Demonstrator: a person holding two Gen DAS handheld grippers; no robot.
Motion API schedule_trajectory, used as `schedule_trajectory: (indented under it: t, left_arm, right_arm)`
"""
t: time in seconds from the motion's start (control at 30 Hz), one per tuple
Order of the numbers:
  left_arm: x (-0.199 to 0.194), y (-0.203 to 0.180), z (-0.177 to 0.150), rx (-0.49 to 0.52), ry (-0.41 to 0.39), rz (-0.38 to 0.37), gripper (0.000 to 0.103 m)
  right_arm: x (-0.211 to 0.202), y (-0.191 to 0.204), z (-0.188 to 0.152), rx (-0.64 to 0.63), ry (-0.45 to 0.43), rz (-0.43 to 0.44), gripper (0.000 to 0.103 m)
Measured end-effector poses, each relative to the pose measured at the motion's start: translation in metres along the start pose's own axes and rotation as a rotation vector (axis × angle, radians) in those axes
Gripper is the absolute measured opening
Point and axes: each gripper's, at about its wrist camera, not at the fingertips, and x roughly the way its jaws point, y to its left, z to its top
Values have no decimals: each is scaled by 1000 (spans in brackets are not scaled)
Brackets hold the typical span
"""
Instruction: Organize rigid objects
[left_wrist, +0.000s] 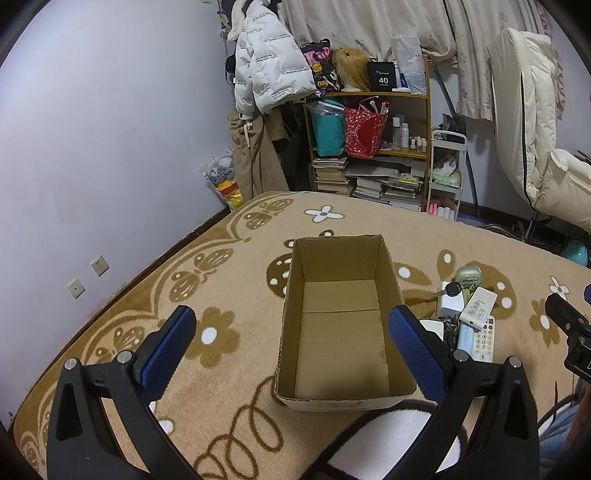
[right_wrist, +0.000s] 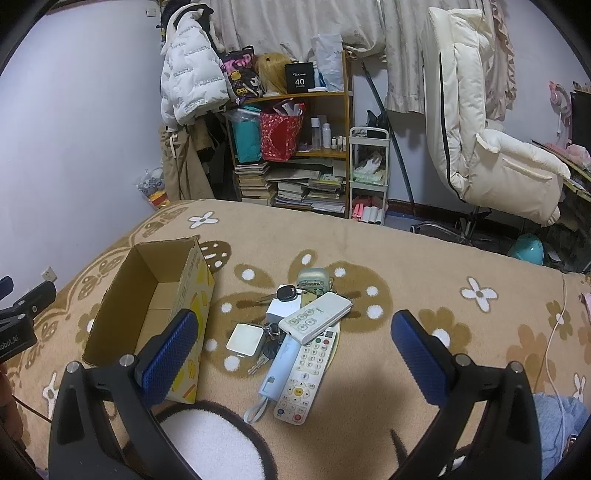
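An empty cardboard box (left_wrist: 340, 332) (right_wrist: 147, 291) stands open on the patterned blanket (left_wrist: 221, 280). Right of it lies a pile of small items: a white remote (right_wrist: 316, 317) (left_wrist: 478, 308), a long keypad remote (right_wrist: 308, 373) (left_wrist: 484, 345), a pale blue case (right_wrist: 277, 369), a white square box (right_wrist: 245, 341), a car key (right_wrist: 284, 294), a white cube (right_wrist: 282, 310) and a green case (right_wrist: 313, 280). My left gripper (left_wrist: 291, 347) hangs open over the box. My right gripper (right_wrist: 295, 350) is open above the pile, holding nothing.
A wooden shelf (right_wrist: 291, 147) with bags and books stands at the back, next to a white cart (right_wrist: 369, 177). A cream chair (right_wrist: 480, 129) is at the right. A white cable (right_wrist: 557, 332) runs over the blanket's right side.
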Motion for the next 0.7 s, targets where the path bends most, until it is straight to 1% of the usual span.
schedule_trajectory:
  t: [0.3, 0.7]
  left_arm:
    - [1, -1, -3, 6, 1, 3, 103]
    - [1, -2, -2, 7, 3, 4, 103]
  right_arm:
    - [-1, -6, 1, -2, 2, 0, 103]
    - [0, -2, 1, -3, 0, -3, 103]
